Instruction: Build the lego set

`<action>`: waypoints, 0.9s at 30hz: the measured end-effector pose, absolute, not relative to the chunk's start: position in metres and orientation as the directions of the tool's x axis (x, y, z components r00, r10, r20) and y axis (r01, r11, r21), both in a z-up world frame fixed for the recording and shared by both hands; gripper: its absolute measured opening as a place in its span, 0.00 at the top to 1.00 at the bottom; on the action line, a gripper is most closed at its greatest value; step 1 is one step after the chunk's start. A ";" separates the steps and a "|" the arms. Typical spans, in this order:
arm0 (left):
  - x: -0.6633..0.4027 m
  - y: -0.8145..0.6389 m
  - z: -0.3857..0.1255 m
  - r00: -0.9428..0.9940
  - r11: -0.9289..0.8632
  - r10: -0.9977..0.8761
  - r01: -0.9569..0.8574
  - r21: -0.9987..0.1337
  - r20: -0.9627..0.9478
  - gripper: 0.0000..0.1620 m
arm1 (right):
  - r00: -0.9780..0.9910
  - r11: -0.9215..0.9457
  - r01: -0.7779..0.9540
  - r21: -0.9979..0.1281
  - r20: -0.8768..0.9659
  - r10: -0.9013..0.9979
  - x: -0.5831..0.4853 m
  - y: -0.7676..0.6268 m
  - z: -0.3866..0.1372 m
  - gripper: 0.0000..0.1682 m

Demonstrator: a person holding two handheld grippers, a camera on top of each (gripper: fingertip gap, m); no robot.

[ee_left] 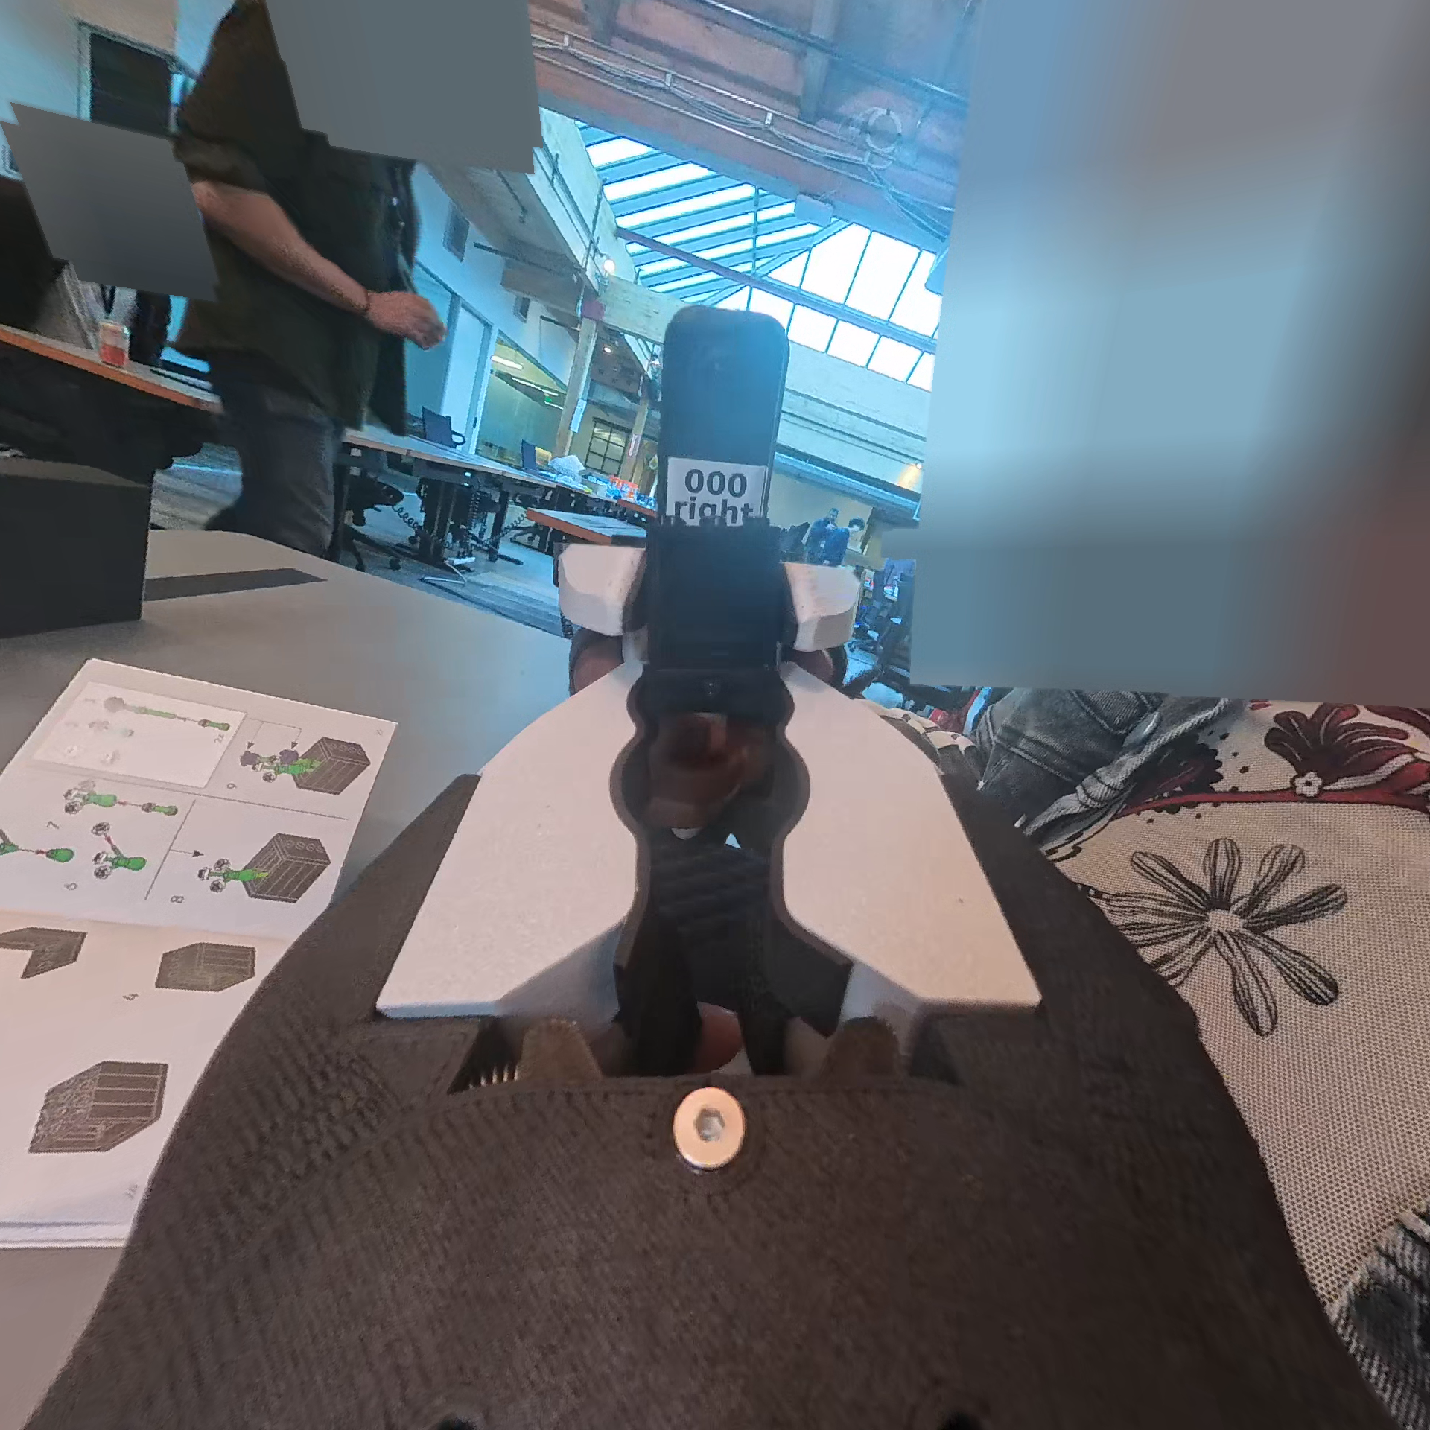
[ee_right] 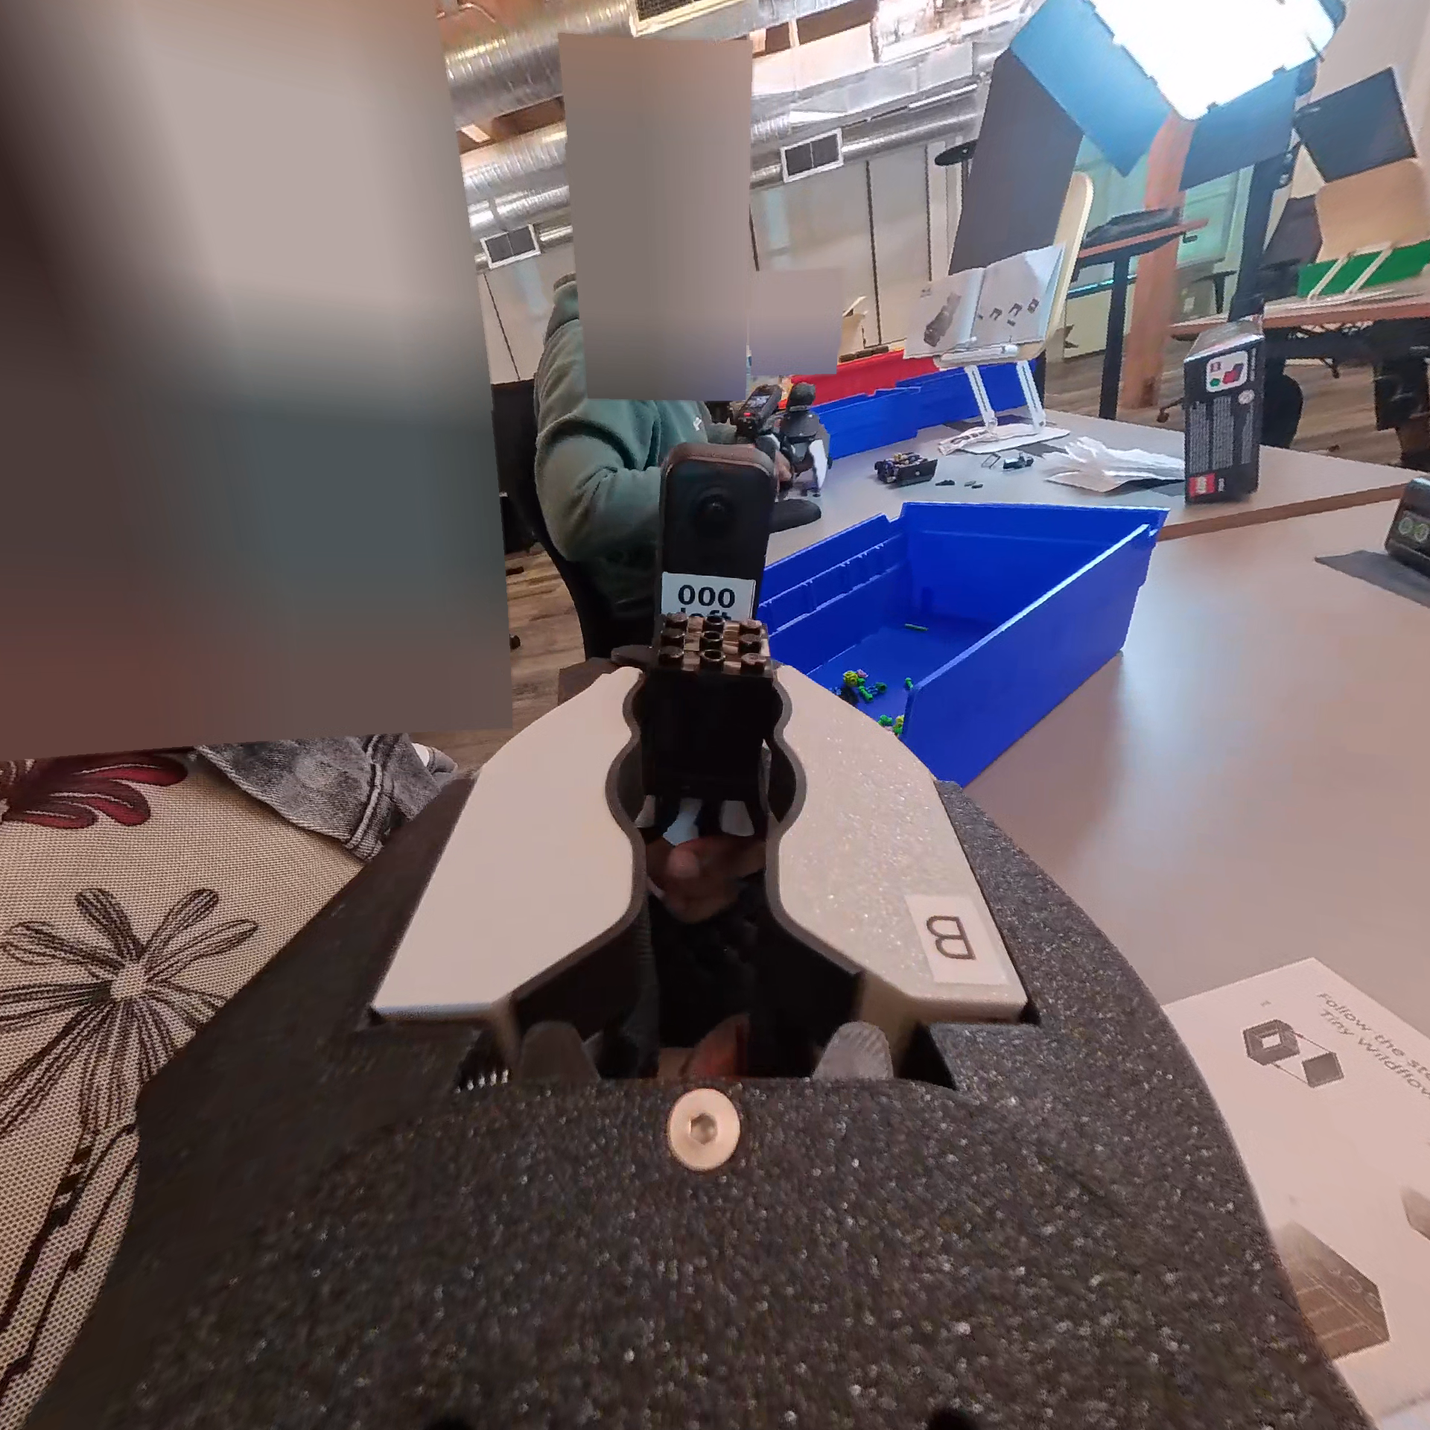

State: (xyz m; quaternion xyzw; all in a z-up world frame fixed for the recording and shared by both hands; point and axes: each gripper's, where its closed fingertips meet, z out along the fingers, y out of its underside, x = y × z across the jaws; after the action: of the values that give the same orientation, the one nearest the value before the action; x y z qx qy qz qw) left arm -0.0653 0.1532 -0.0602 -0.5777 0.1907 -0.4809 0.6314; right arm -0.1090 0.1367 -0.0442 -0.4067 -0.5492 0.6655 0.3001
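A black lego block with brown studs on top is held in the air between the two grippers, which face each other. My left gripper is shut on the block from the near side. My right gripper is shut on the same block; in the left wrist view its white fingers flank the block's far side. Small white parts show under the block; I cannot tell what they are. Each gripper's black camera stands behind the block.
An open instruction booklet lies on the grey table, with a second sheet. A blue bin holds small green pieces. A black box stands at the far left. Floral fabric is close. People are nearby.
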 end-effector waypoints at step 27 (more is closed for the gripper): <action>-0.331 0.074 -0.136 0.818 -0.706 -0.567 -0.546 -0.451 -0.102 0.68 | -0.106 -0.134 0.009 -0.991 -0.135 0.985 -0.040 0.221 -0.090 0.84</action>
State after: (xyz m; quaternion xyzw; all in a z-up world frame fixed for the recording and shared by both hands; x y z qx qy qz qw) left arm -0.3306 0.0738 -0.1361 -0.9234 0.3011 -0.0223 0.2371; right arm -0.0399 0.2207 -0.0897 -0.5056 -0.4915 0.5582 0.4372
